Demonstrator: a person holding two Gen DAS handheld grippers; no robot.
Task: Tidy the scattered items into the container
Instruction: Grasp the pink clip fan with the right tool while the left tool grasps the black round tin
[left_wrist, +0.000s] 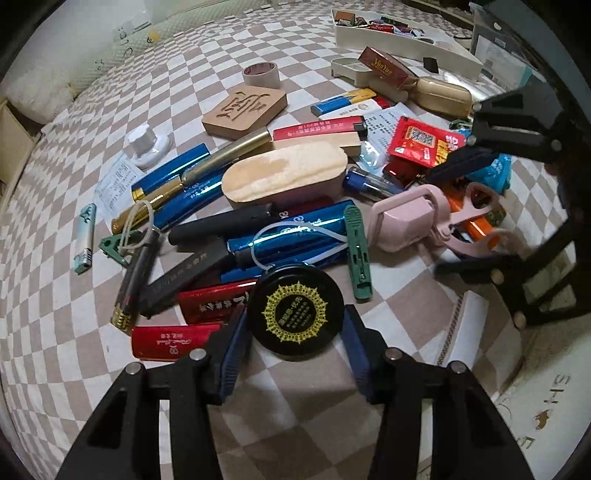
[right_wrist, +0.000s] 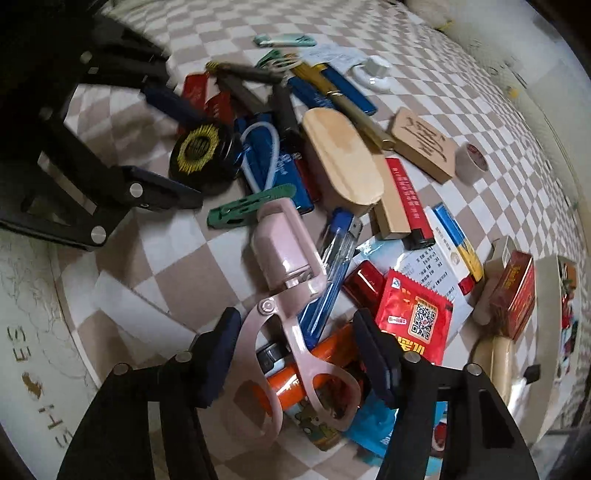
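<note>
The left gripper (left_wrist: 293, 325), low in the left wrist frame, is clasping a round black tin (left_wrist: 295, 312) between its fingers. The right gripper (right_wrist: 295, 354), low in its own frame, is straddling pink scissors (right_wrist: 295, 354); whether its fingers are pressing them I cannot tell. The white container (left_wrist: 406, 40) is sitting upper right on the checkered bed (left_wrist: 92, 314)

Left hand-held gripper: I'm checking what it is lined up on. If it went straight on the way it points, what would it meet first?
Most likely the round black tin, which sits between the left hand-held gripper fingertips. Whether the pads already touch it is unclear.
</note>
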